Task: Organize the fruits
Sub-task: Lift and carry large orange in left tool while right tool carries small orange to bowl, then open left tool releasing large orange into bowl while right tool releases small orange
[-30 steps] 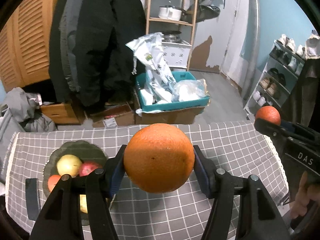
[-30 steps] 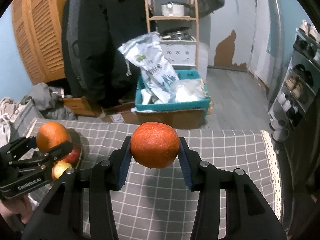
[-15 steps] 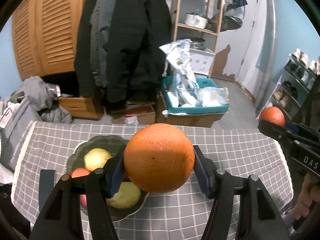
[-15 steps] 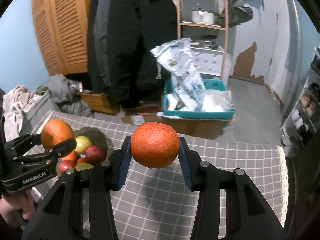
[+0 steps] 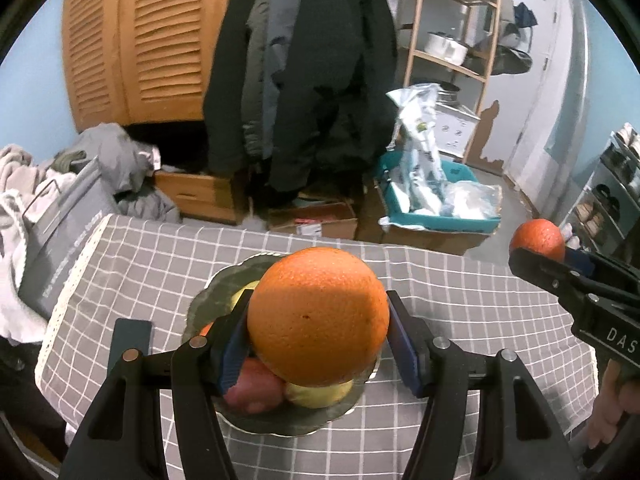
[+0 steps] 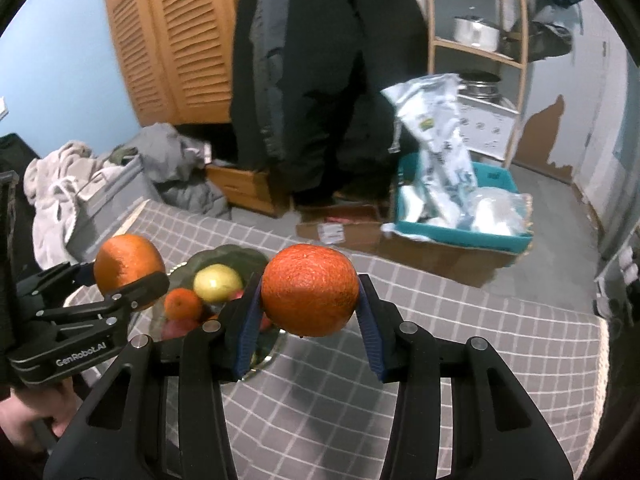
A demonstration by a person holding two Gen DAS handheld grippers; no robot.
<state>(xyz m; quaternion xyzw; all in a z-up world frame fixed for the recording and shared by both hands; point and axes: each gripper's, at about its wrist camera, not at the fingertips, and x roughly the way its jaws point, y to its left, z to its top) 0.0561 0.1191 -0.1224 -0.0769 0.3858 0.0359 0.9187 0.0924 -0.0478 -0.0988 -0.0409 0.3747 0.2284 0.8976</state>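
Observation:
My left gripper is shut on a large orange and hangs directly above a dark green plate on the grey checked tablecloth. The plate holds a red apple and a yellow fruit, partly hidden by the orange. My right gripper is shut on a smaller, redder orange, to the right of the plate. In the right wrist view the left gripper with its orange is at the left, above a yellow fruit and a small orange fruit.
The table's far edge drops to a floor with a teal box of bags, cardboard boxes and a wooden drawer. Dark coats hang behind. Clothes are piled at the left. A black flat object lies left of the plate.
Both grippers have moved left across the table with their oranges. The plate has shifted from the left of the left wrist view to right under the left gripper's orange.

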